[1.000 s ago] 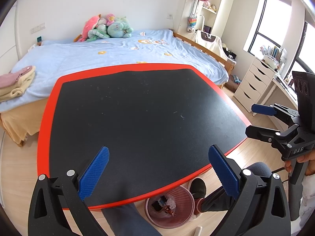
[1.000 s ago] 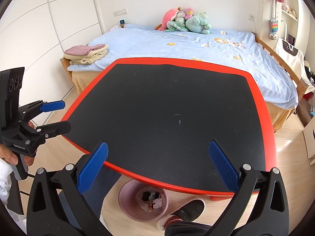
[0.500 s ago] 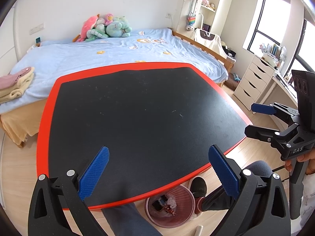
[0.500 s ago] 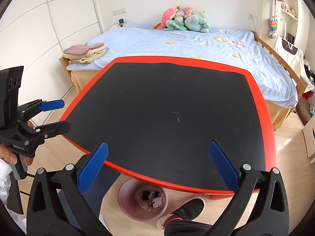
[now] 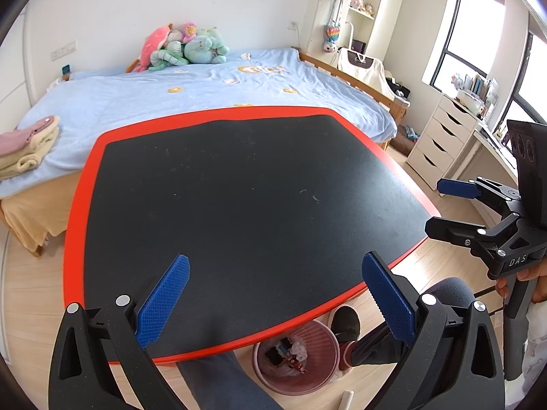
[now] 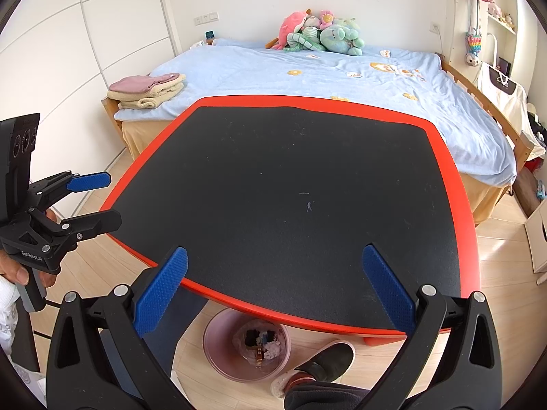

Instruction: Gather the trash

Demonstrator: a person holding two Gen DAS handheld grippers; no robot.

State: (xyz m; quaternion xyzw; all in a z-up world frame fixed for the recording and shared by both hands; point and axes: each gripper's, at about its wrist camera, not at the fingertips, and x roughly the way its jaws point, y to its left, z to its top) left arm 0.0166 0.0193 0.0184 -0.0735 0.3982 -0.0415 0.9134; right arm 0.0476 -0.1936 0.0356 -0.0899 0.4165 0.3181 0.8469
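Observation:
A black table top with a red rim [image 5: 82, 191] fills both views [image 6: 468, 225]; only small crumbs lie on it. A pink trash bin [image 5: 318, 338] with wrappers inside stands on the floor under the near edge, and it shows in the right wrist view [image 6: 218, 358] too. My left gripper [image 5: 275, 302] is open and empty above the near edge of the table. My right gripper [image 6: 273, 294] is open and empty above the near edge too. Each gripper shows in the other's view, the right one [image 5: 444, 205] at the right, the left one [image 6: 102, 198] at the left.
A bed with a blue sheet [image 5: 191, 92] stands behind the table, with plush toys [image 5: 184, 48] and folded towels [image 6: 147, 90]. A white drawer unit [image 5: 441, 140] is at the right. My legs and a black shoe [image 6: 324, 358] are beside the bin.
Both views have shifted slightly: the table sits a little higher in frame. The grippers stay open and empty.

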